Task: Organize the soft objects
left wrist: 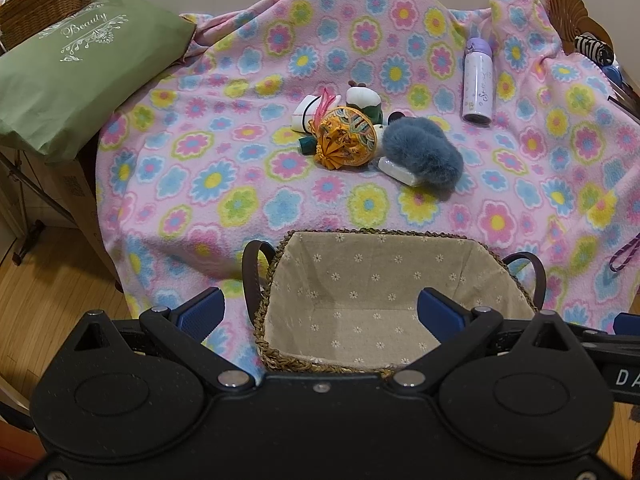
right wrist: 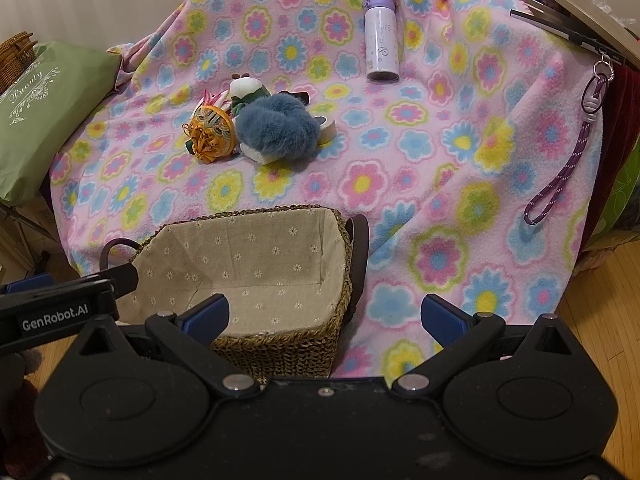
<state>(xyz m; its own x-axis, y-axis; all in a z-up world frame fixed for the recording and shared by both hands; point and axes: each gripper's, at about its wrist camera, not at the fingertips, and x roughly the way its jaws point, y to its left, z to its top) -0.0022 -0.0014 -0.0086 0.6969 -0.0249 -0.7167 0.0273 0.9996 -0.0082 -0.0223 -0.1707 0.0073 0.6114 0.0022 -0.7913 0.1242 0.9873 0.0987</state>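
Soft objects are seen clustered near the middle of a flower-patterned fleece blanket, well apart from both grippers: a blue-grey furry item lies to the right of an orange embroidered pouch, and the two appear to touch (the contact line is partly hidden in fur). Behind the pouch a small white-and-green plush is visible, with a white folded item to its left and a pink tassel between them. A small white packet is tucked under the front edge of the furry item. A roll of tape is shown just beside the furry item in the right wrist view. A lined wicker basket with dark loop handles is placed at the near edge of the blanket, its cloth-lined interior holding nothing. The left gripper is held above the basket with its blue-padded fingers spread wide, nothing between them. The right gripper is positioned to the basket's right, likewise spread wide and holding nothing. A lilac bottle lies on its side farther back, a purple lanyard is draped at the right, and a green bag rests at the left edge.
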